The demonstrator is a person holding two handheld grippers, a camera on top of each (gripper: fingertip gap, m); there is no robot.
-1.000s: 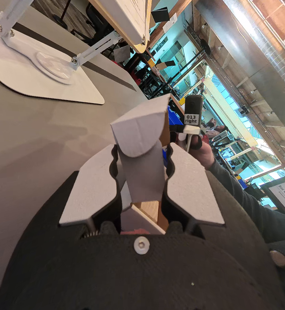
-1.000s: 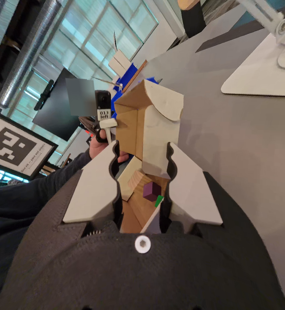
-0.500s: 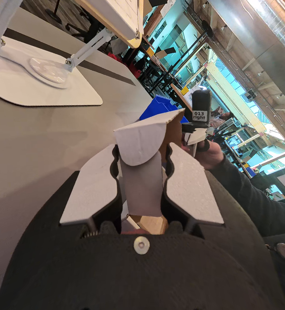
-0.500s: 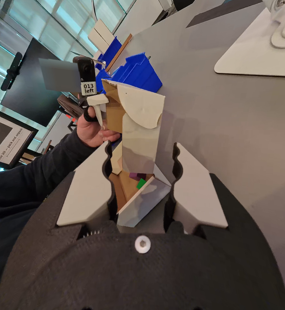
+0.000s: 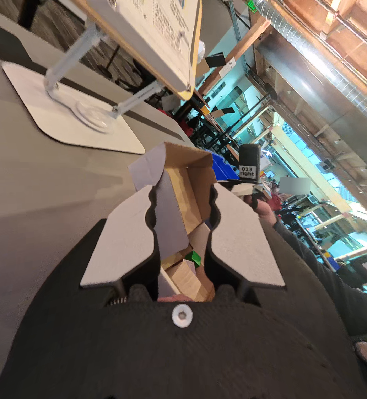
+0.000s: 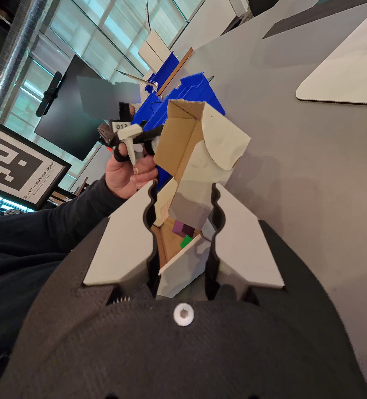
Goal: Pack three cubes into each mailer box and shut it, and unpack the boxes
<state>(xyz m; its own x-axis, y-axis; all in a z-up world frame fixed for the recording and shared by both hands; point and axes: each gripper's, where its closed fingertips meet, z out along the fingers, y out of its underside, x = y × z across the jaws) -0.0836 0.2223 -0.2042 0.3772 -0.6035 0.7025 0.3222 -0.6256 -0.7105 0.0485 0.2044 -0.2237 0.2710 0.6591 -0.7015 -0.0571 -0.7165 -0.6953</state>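
left claw (image 5: pixel 181 212): jaws spread, straddling the raised lid flap of the mailer box (image 5: pixel 191 185); whether the pads actually touch the cardboard cannot be told. the flap's grey outer face runs up between the fingers, close along the inner edge of the left finger (image 5: pixel 133 228); the brown inside of the lid opens toward the right finger.

right claw (image 6: pixel 183 216): jaws spread too, one on each side of the box's near white wall (image 6: pixel 184 267); no clear contact visible. the lid stands upright beyond the fingertips, its rounded white tuck flap (image 6: pixel 221 142) folded over toward the counter (image 6: pixel 307 194).

mailer box: open, white outside, brown inside, sitting on the grey counter between the two claws.

contents: purple cube (image 6: pixel 181 228) and green cube (image 6: pixel 185 241) lie together on the box floor in the right wrist view. in the left wrist view the green cube (image 5: pixel 192 257) shows low in the gap, with a pale wooden block (image 5: pixel 185 278) just beside it. a third coloured cube cannot be made out.

other: the left claw's handle sits in a hand (image 6: pixel 130 172) with a dark sleeve, just beside the lid's brown side. blue bins (image 6: pixel 184 97) stand behind the box. a white base plate (image 5: pixel 70 121) with a white arm rests farther back on the counter, well apart from the box. a framed sign with a black-and-white marker (image 6: pixel 12 164) stands off to the left.
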